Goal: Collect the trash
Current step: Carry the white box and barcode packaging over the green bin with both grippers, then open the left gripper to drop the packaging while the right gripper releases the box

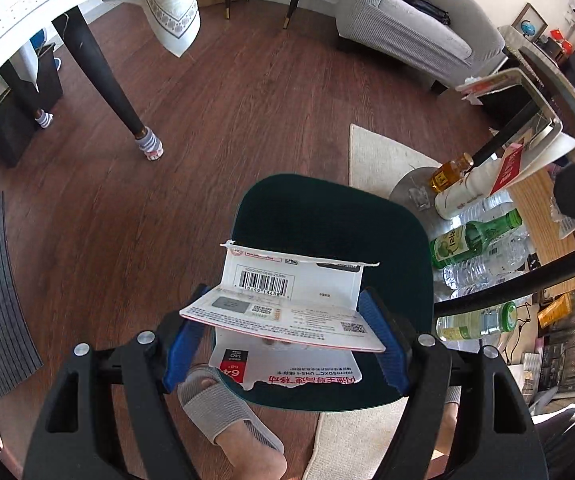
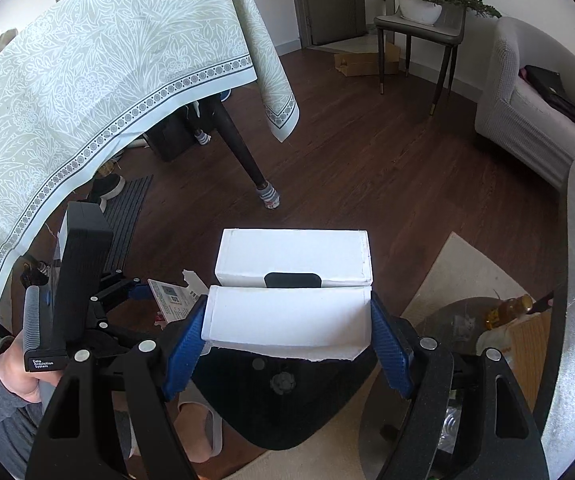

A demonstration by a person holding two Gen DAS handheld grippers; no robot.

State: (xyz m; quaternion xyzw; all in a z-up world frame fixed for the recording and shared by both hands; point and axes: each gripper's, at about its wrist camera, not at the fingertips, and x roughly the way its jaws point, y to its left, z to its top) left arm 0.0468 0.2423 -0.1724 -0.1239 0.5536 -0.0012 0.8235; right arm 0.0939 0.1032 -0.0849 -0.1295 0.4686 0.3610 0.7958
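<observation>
Left wrist view. The left gripper (image 1: 287, 326) is clamped on a torn card package (image 1: 287, 312), its blue ribbed pads pressing the two short ends, so the package's long axis runs from 9 to 3 o'clock across the jaws. The package is thin printed paperboard, folded open: a barcoded flap stands toward 12 o'clock, and a ragged red-printed flap hangs toward 6 o'clock. Directly beneath lies the dark green bin (image 1: 327, 216), a smooth, rounded-rectangular opening; the package hangs over its near half, apart from the rim. At 3 o'clock a round glass desk (image 1: 483, 292) carries a green glass bottle (image 1: 471, 236), clear crinkled plastic bottles (image 1: 475, 268) and an amber bottle (image 1: 449, 172). The floor is dark wood plank, with a pale rug (image 1: 379, 156) at 1 o'clock.

Right wrist view. The right gripper (image 2: 287, 332) is clamped on a white cardboard box (image 2: 291, 284), likewise gripped by its ends, long axis from 9 to 3 o'clock. The box is matte, plain, folded open, with a torn lower edge and a thumb notch. The bin shows below it, toward 6 o'clock. At 9 o'clock is the left gripper, held in a hand (image 2: 15, 364), with its package just beside the box. Judged from both views, each piece hangs above the bin, the left one more squarely over the opening.
</observation>
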